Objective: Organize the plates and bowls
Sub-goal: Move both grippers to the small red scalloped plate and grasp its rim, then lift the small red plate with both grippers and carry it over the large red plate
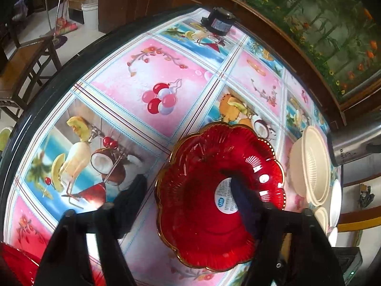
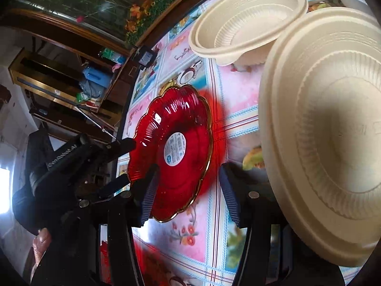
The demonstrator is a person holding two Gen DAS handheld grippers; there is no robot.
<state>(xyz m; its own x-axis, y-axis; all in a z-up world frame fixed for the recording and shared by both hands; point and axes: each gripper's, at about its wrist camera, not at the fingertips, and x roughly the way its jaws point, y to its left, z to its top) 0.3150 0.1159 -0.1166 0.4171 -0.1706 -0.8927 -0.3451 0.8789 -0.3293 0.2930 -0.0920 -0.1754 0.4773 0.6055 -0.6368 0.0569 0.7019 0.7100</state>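
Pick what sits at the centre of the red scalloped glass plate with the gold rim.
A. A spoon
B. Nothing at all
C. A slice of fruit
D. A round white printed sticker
D: a round white printed sticker lies in the middle of the red scalloped glass plate, seen from both wrist cameras.

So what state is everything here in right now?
Red plate: flat on the table, empty.
Left gripper: open, one finger on each side of the plate's rim.
Right gripper: open, holding nothing.
Far cream bowl: upright, empty.
Near cream bowl: not gripped.
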